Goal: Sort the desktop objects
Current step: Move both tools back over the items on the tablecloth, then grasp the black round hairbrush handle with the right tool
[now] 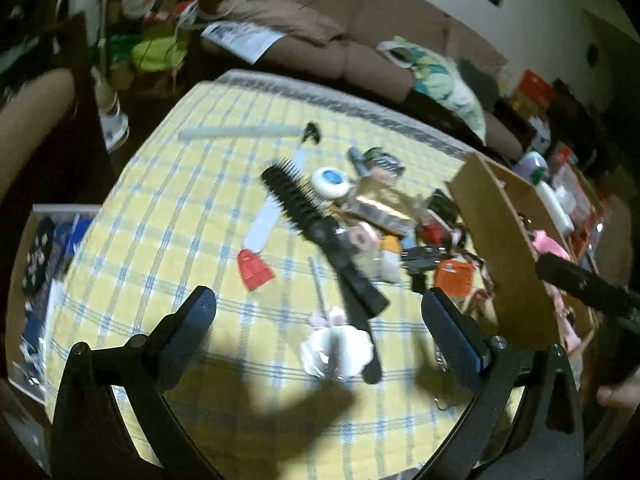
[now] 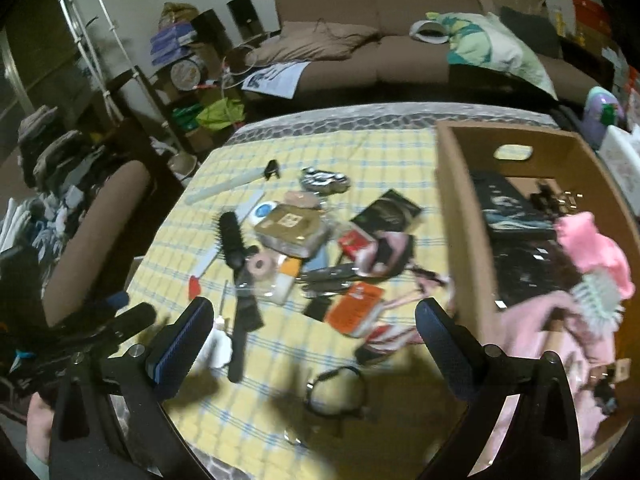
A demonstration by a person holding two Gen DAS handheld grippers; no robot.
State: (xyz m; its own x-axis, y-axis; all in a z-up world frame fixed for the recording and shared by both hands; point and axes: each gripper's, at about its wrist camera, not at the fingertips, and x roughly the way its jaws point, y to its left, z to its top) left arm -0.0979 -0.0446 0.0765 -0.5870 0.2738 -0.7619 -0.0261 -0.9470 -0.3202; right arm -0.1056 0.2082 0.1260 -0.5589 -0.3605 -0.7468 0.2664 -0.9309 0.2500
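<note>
Only the right wrist view shows inside the cardboard box.

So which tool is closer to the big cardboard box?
Right. The right tool hangs just beside the cardboard box, whose wall is at its right finger; the left tool is further left, over the hairbrush.

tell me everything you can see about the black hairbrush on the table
The black hairbrush looks like plastic: a round barrel of short black bristles at the far end and a long, flat handle running toward the camera. It lies flat and diagonal on the yellow checked tablecloth, at the left edge of the clutter. A pink tape roll sits against its middle, and its handle end rests over crumpled white wrapping. Neither gripper touches it.
</note>
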